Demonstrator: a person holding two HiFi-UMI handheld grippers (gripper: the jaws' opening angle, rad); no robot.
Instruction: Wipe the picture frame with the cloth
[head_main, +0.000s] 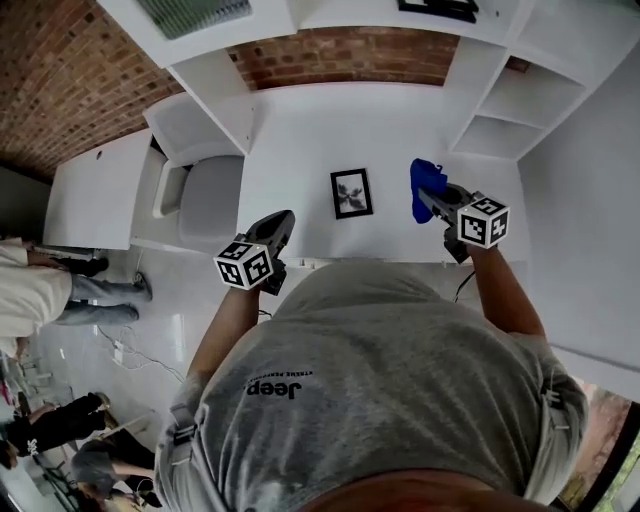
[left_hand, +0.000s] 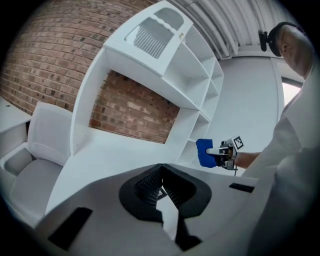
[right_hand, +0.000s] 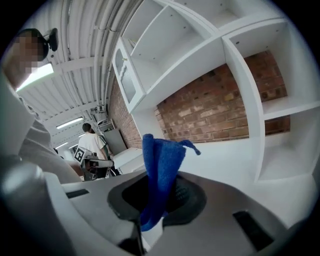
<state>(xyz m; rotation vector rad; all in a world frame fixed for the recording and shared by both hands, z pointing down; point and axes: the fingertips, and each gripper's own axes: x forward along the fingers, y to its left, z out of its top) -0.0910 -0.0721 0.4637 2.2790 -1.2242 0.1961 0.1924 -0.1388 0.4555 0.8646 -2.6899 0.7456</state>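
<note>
Two grippers are flanking the picture frame (head_main: 351, 192): the right gripper (head_main: 430, 199) is clamping the blue cloth (head_main: 424, 176), and the left gripper (head_main: 283, 219) is hovering clenched, empty.

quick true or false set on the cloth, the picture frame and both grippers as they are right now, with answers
1. The blue cloth is clamped in the right gripper. True.
2. The left gripper holds the picture frame. False: its jaws are shut on nothing, and the frame lies flat on the white desk.
3. In the head view the frame lies between the two grippers. True.
4. The cloth rests on the frame. False: it sits apart from the frame, off to its right.
</note>
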